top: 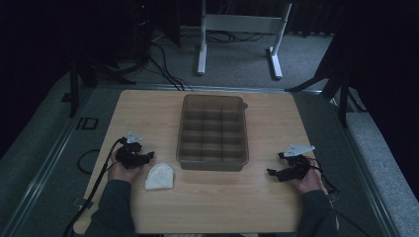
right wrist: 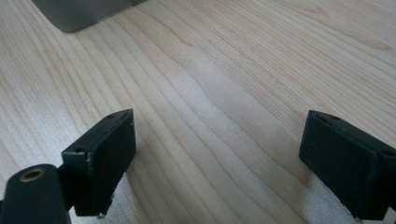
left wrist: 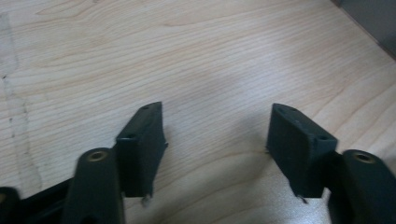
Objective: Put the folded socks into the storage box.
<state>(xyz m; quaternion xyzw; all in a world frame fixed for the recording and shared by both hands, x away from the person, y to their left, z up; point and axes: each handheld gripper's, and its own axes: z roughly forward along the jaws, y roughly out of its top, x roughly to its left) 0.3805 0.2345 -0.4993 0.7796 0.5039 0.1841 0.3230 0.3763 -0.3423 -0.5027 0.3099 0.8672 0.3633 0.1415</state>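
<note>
I hold my left gripper (top: 146, 157) low over the near left part of the wooden table (top: 207, 197), its jaws spread wide with nothing between them; in the left gripper view there is bare pale wood grain in the gap. My right gripper (top: 274, 164) rests near the table's right edge, its jaws spread even wider and likewise holding nothing, with plain wood between them in the right gripper view. Between my two hands, toward the middle of the table, sits a grey see-through tray (top: 213, 159), rectangular with rounded corners, its long side running away from me, and divided inside into a grid of small compartments; I cannot make out anything lying in them. A corner of that tray shows at the top left of the right gripper view. Just beside my left gripper, on its inner side and near the tray's front left corner, lies a small white folded cloth (top: 160, 177), soft and rounded, flat on the wood and apart from the tray.
</note>
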